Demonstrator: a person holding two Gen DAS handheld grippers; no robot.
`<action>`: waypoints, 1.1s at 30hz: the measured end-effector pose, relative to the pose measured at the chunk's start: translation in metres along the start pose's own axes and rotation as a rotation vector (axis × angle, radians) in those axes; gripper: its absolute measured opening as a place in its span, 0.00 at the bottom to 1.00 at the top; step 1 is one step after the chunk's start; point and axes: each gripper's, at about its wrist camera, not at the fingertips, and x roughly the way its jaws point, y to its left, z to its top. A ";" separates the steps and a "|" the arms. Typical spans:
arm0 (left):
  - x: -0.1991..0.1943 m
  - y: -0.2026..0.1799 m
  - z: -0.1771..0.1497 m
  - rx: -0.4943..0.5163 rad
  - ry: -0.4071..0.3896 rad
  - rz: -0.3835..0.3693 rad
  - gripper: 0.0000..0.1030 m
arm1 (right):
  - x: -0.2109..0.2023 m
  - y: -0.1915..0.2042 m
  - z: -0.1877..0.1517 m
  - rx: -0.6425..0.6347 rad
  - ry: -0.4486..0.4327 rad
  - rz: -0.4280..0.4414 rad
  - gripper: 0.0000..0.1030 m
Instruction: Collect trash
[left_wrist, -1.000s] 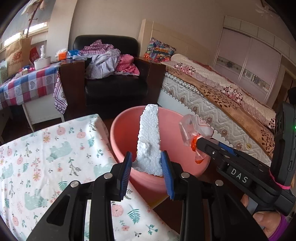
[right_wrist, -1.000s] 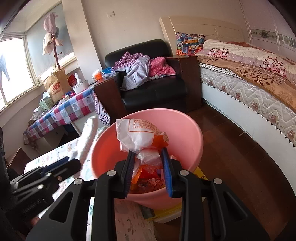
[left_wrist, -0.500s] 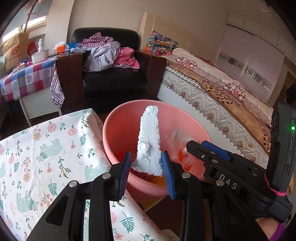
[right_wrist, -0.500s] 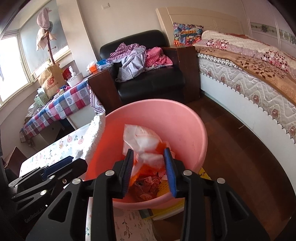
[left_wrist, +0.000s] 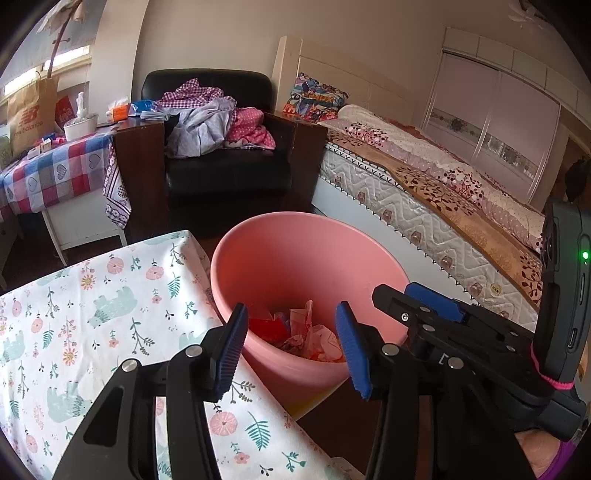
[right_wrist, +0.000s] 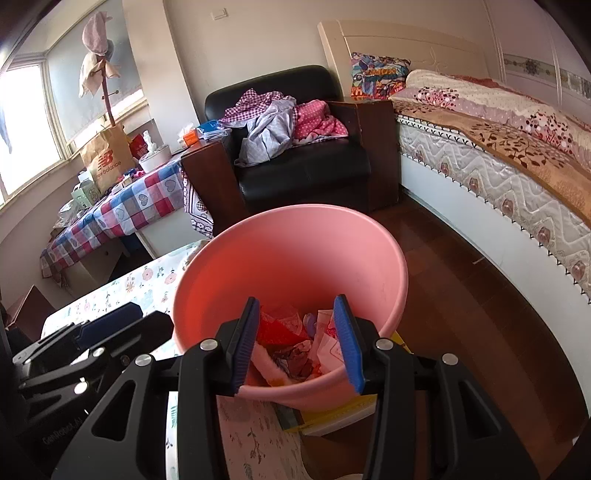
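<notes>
A pink bucket (left_wrist: 306, 251) stands beside the table, holding crumpled red, white and orange wrappers (left_wrist: 306, 336). My left gripper (left_wrist: 291, 325) hovers over the bucket's near rim; its jaws are opening and nothing is between them. In the right wrist view the same bucket (right_wrist: 295, 251) and its trash (right_wrist: 295, 347) lie just past my right gripper (right_wrist: 296, 317), which is open with nothing between its fingers. The right gripper (left_wrist: 436, 306) also shows at the right of the left wrist view. The left gripper (right_wrist: 110, 321) shows at the lower left of the right wrist view.
A table with a floral cloth (left_wrist: 92, 314) is at the left, touching the bucket. A bed (left_wrist: 424, 177) runs along the right. Behind the bucket stand a black armchair (left_wrist: 221, 166) piled with clothes and a checkered table (left_wrist: 55, 173). Something flat and yellow (right_wrist: 332, 417) lies under the bucket on the wooden floor (right_wrist: 461, 295).
The white foam strip has left my left gripper and the white and orange bag has left my right gripper; both are gone from between the pads. Both pairs of jaws stand wider.
</notes>
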 end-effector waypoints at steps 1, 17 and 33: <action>-0.003 -0.001 0.000 0.001 -0.002 0.002 0.48 | -0.002 0.001 -0.001 -0.004 -0.002 0.001 0.41; -0.052 0.007 -0.014 -0.004 -0.031 0.027 0.56 | -0.046 0.028 -0.018 -0.039 -0.036 0.010 0.48; -0.096 0.036 -0.040 -0.041 -0.058 0.088 0.60 | -0.070 0.063 -0.044 -0.111 -0.061 0.032 0.58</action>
